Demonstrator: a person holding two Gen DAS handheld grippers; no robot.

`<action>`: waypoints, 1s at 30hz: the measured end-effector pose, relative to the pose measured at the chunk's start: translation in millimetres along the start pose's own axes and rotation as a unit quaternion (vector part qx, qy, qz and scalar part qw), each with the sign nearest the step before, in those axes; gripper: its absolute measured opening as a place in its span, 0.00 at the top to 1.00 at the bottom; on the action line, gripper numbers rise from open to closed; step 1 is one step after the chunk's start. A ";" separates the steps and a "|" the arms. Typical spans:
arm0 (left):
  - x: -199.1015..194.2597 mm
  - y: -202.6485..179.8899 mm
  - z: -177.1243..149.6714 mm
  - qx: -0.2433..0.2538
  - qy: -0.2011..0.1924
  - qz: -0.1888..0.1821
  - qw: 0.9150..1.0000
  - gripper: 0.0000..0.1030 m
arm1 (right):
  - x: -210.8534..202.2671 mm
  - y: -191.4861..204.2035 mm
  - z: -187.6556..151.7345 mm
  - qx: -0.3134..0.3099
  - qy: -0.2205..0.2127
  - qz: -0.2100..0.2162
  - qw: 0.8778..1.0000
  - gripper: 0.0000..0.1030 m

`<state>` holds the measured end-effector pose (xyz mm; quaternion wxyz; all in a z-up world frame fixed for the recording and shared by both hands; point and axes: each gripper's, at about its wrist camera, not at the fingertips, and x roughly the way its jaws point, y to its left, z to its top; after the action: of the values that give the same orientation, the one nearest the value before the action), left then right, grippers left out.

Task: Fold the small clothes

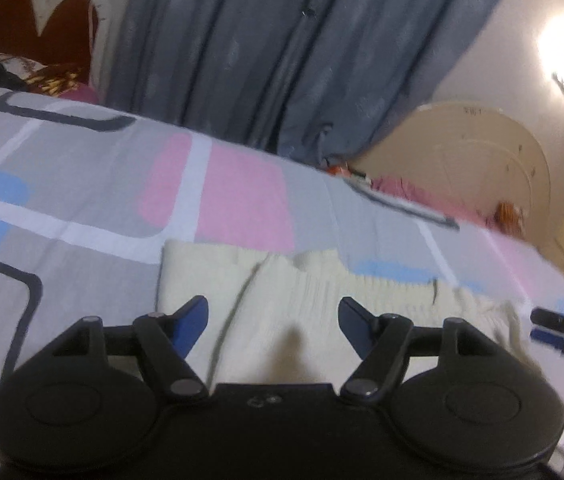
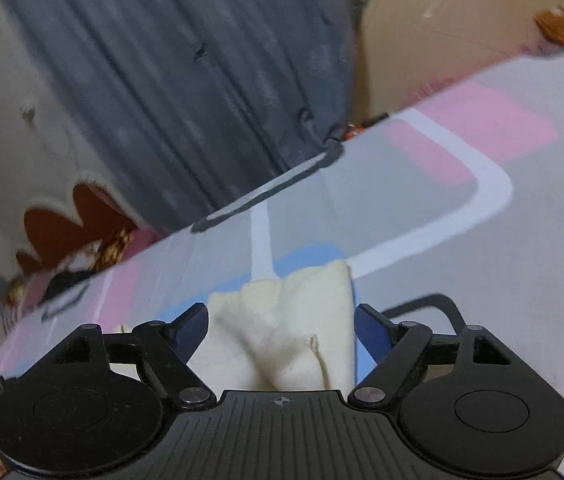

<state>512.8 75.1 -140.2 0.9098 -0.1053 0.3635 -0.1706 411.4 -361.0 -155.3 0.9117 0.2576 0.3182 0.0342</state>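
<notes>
A cream knitted garment lies on a bed covered by a grey sheet with pink, blue and white shapes. The left claw hangs just above the garment, fingers spread apart. The right claw, fingers also apart, straddles the garment's bunched end. Grey curtains hang behind the bed.

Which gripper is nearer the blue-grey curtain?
Hard to say. Left gripper and right gripper both hover open over the cream knitted garment, the blue-grey curtain beyond the bed.
</notes>
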 end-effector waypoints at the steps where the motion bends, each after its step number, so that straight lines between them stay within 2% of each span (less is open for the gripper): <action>1: 5.3 -0.6 0.3 0.004 0.007 -0.003 1.000 0.34 | 2.6 4.5 -2.0 -0.018 0.005 -0.005 1.000 0.23; 8: 32.8 -5.3 2.4 0.045 0.032 0.016 0.998 0.53 | 24.6 24.0 -9.2 -0.124 0.013 -0.052 0.991 0.24; 9: 33.1 -5.0 1.9 0.046 0.032 0.016 0.998 0.59 | 28.5 24.3 -10.4 -0.131 0.018 -0.053 0.990 0.30; 10: 33.0 -5.2 1.3 0.048 0.031 0.015 0.998 0.73 | 32.5 23.9 -10.3 -0.137 0.027 -0.048 0.989 0.40; 11: 34.9 -4.0 1.3 0.050 0.033 0.013 0.998 0.81 | 37.2 24.8 -11.1 -0.141 0.042 -0.040 0.988 0.66; 12: 34.8 -4.0 0.8 0.051 0.035 0.010 0.998 0.91 | 41.3 26.0 -13.2 -0.146 0.053 -0.042 0.987 0.74; 15: 31.7 -6.5 -0.5 0.062 0.029 0.004 0.998 0.96 | 44.8 27.5 -15.2 -0.155 0.059 -0.041 0.985 0.82; 16: 29.5 -6.2 -0.6 0.060 0.023 0.000 0.998 0.97 | 44.6 27.4 -14.6 -0.154 0.059 -0.037 0.986 0.92; 17: 24.3 -5.6 -0.4 0.056 0.008 -0.002 0.998 0.97 | 42.9 28.0 -13.1 -0.151 0.054 -0.032 0.987 0.94; 21: 5.0 -2.8 6.1 0.030 -0.055 -0.003 0.998 0.98 | 25.8 41.7 -5.1 -0.159 -0.006 -0.018 0.987 0.95; 23: 5.0 -3.5 9.8 0.028 -0.069 0.003 0.997 0.98 | 28.2 48.4 1.5 -0.164 -0.016 -0.018 0.986 0.95; 27: 22.4 2.4 8.9 0.007 -0.055 0.023 0.998 0.98 | 50.2 47.1 8.4 -0.154 -0.011 -0.028 0.988 0.95; 30: 38.6 8.0 -0.8 0.009 -0.028 0.047 0.998 0.97 | 70.3 41.0 5.4 -0.155 0.021 -0.044 0.987 0.94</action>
<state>540.2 67.4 -167.5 0.9276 -0.0844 0.3409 -0.1275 474.6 -312.0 -171.1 0.9342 0.0979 0.3395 0.0487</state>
